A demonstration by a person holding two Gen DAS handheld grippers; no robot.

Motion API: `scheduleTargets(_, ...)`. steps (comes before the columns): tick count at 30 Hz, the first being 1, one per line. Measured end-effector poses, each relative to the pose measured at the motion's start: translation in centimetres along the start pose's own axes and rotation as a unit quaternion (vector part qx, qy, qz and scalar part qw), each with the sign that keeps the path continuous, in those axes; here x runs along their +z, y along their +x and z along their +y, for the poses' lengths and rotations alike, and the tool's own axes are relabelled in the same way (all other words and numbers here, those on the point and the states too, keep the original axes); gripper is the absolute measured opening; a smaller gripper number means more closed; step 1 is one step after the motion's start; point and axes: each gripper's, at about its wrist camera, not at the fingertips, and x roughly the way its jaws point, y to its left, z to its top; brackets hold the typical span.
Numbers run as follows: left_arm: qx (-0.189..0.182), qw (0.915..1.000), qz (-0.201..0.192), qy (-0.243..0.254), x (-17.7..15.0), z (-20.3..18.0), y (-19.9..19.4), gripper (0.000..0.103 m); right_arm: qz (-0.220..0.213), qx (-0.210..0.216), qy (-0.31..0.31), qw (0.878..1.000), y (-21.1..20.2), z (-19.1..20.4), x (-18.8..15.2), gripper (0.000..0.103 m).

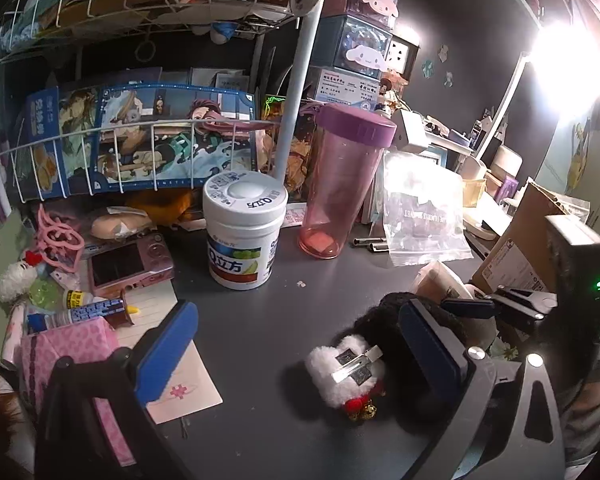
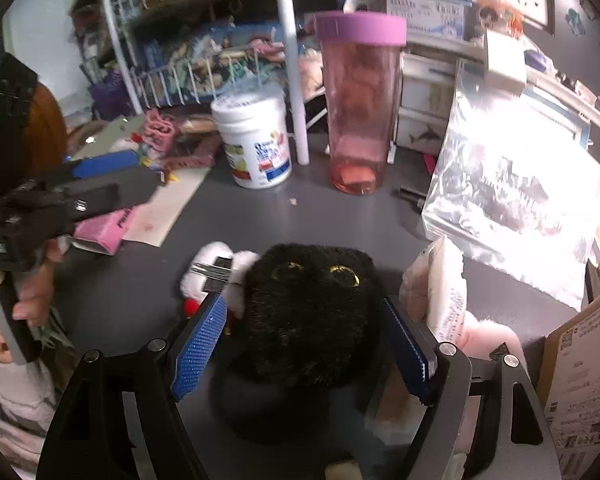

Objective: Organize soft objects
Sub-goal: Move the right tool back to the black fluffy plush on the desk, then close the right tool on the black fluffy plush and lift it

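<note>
Crowding the grey desk (image 1: 260,320) on every side is clutter, so only a bare strip in the middle is left free. The black plush (image 2: 308,312) is framed by the right gripper (image 2: 304,344), jaws spread wide around it, pads not clearly touching. The left gripper (image 1: 296,344) is held wide open too, nothing gripped, with the white plush (image 1: 344,376) lying between its fingers, right beside the black one. A pink tumbler (image 1: 340,184) is seen lidded, something small and pink at its bottom; a white jar (image 1: 242,232) is closed.
</note>
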Motion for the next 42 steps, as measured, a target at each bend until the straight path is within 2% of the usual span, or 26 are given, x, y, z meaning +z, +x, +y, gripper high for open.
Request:
scheduleTargets(6,-0.005,1.0000,0.002,0.000,0.1,0.0,0.3,0.100,0.013,-0.008,0.005,1.000,1.1,-0.4,0.0,0.076)
scheduleTargets(7,-0.006,1.0000,0.002,0.000,0.1,0.0,0.3,0.100,0.011,-0.009,0.004,1.000,1.0,-0.4,0.0,0.074)
scheduleTargets(8,-0.008,1.0000,0.002,0.001,0.2,-0.1,0.3,0.100,0.009,-0.011,0.003,1.000,1.0,-0.3,0.0,0.065)
scheduleTargets(11,-0.012,0.9999,0.003,0.004,0.3,-0.4,0.5,0.100,0.006,-0.014,-0.007,1.000,0.8,-0.2,0.0,0.059)
scheduleTargets(17,-0.032,0.9994,0.003,0.015,0.8,-1.6,0.5,0.100,-0.018,-0.009,-0.022,1.000,-0.4,0.3,-0.3,0.056)
scheduleTargets(24,-0.109,0.9937,0.004,0.027,1.6,-4.0,0.4,0.100,-0.088,0.003,-0.042,0.995,-4.1,1.6,-0.1,0.055)
scheduleTargets(30,-0.192,0.9811,0.002,0.023,2.8,-6.5,-0.7,0.100,-0.180,0.013,-0.061,0.982,-8.9,2.5,-0.1,0.055)
scheduleTargets(32,-0.213,0.9768,-0.005,0.022,3.2,-7.2,-1.2,0.096,-0.203,0.009,-0.071,0.977,-10.4,2.7,-0.2,0.055)
scheduleTargets(34,-0.229,0.9728,-0.016,0.032,3.6,-8.3,-2.2,0.082,-0.220,0.004,-0.076,0.972,-11.5,2.7,-0.4,0.055)
scheduleTargets(37,-0.235,0.9706,-0.029,0.045,4.2,-10.0,-3.3,0.073,-0.241,-0.008,-0.082,0.967,-13.0,2.4,-0.8,0.055)
scheduleTargets(42,-0.225,0.9705,-0.045,0.075,5.3,-13.3,-4.3,0.071,-0.266,-0.021,-0.083,0.960,-15.6,1.0,-1.6,0.055)
